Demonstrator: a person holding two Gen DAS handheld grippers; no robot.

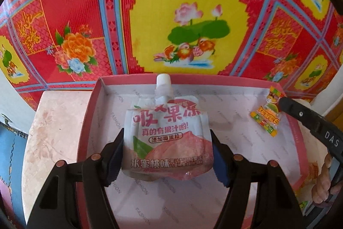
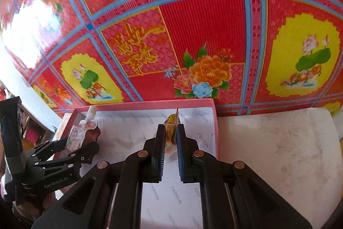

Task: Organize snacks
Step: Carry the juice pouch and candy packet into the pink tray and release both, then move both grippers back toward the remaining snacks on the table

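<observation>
My left gripper (image 1: 167,153) is shut on a pink-and-white peach jelly pouch (image 1: 167,132) with a white spout cap, and holds it over the pink box (image 1: 94,104) lined with white paper. My right gripper (image 2: 171,138) is shut on a small yellow-orange wrapped candy (image 2: 171,121) above the same box (image 2: 215,121). In the left wrist view the candy (image 1: 267,115) hangs at the tip of the right gripper (image 1: 283,103) over the box's far right corner. The right wrist view shows the left gripper (image 2: 85,149) with the pouch (image 2: 82,132) at the box's left side.
The box rests on a pale marbled table (image 1: 53,132) (image 2: 278,153). Behind it hangs a bright red, yellow and blue floral cloth (image 1: 182,14). A person's fingers (image 1: 323,181) show at the right edge of the left wrist view. Another snack packet (image 1: 304,205) lies by the box's right rim.
</observation>
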